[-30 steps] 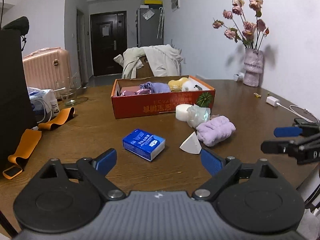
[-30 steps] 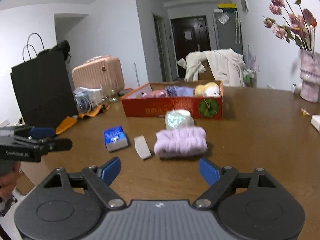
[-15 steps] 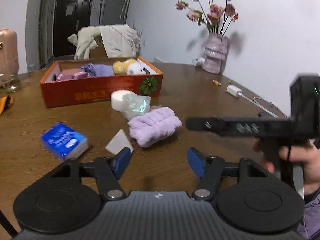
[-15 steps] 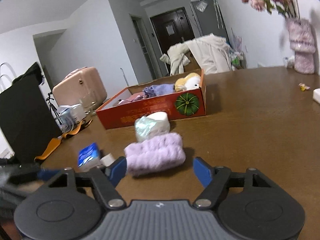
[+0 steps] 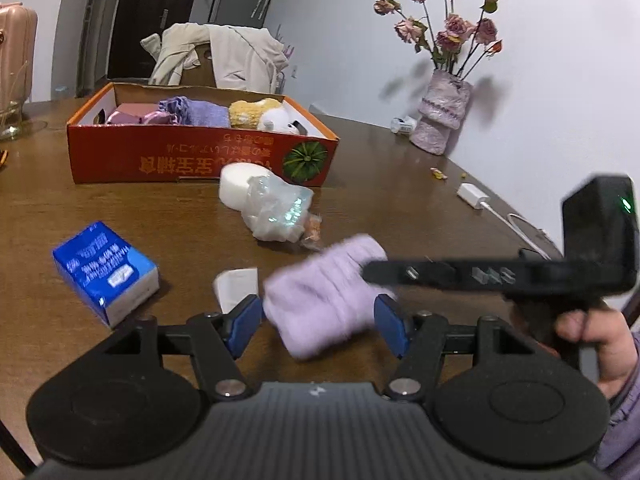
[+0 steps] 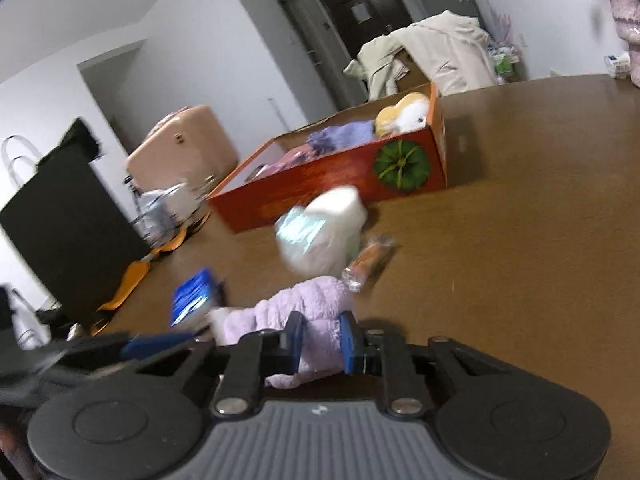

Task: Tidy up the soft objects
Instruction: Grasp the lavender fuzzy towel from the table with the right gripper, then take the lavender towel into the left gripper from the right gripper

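A fluffy lilac towel (image 5: 320, 300) lies on the brown table near its front. My right gripper (image 6: 319, 342) is shut on the lilac towel (image 6: 304, 312); it reaches in from the right in the left wrist view (image 5: 370, 272). My left gripper (image 5: 318, 320) is open, its blue pads either side of the towel's near end. Behind stands a red cardboard box (image 5: 192, 160) holding a purple cloth (image 5: 200, 110), a pink cloth and a yellow-white plush toy (image 5: 260, 114). The box also shows in the right wrist view (image 6: 340, 176).
A white roll with a crinkly plastic bag (image 5: 272, 208) and a small snack wrapper (image 5: 312, 230) lie before the box. A blue tissue pack (image 5: 104, 272) and a white wedge (image 5: 236, 286) lie left. A flower vase (image 5: 440, 116) and a charger (image 5: 472, 196) are at right.
My right gripper has moved in and closed on the lilac towel, which shifted toward me. My left gripper has moved forward, so its pads now flank the towel.
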